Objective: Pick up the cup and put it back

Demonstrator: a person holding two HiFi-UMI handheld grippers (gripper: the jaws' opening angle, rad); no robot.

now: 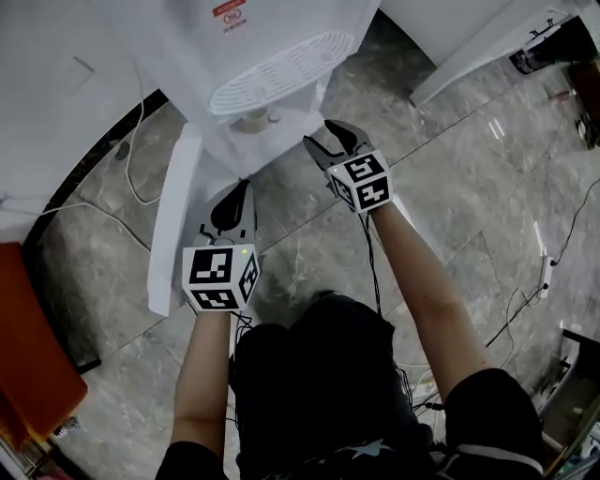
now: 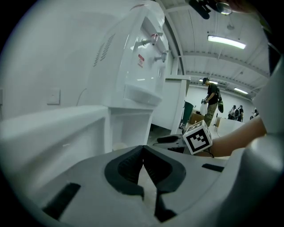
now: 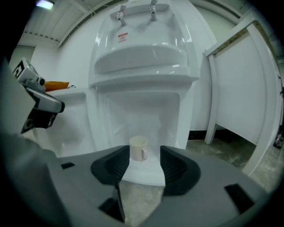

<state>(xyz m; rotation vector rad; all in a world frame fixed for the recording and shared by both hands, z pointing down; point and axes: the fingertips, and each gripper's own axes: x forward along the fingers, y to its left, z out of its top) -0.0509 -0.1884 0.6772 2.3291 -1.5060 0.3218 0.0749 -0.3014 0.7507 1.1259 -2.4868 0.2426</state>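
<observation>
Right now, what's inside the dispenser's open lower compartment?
One cream cup, upright on the compartment floor. The right claw covers the floor either side of it.

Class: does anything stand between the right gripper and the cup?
Nothing visible does. The cup stands alone in the open lower compartment of the dispenser, straight ahead of the right gripper, whose jaws are apart and empty.

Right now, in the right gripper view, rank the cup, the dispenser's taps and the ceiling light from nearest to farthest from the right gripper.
1. cup: straight ahead beyond the right gripper's open jaws, low in the dispenser.
2. taps: high on the dispenser, above the cup.
3. ceiling light: top left, far overhead.
</observation>
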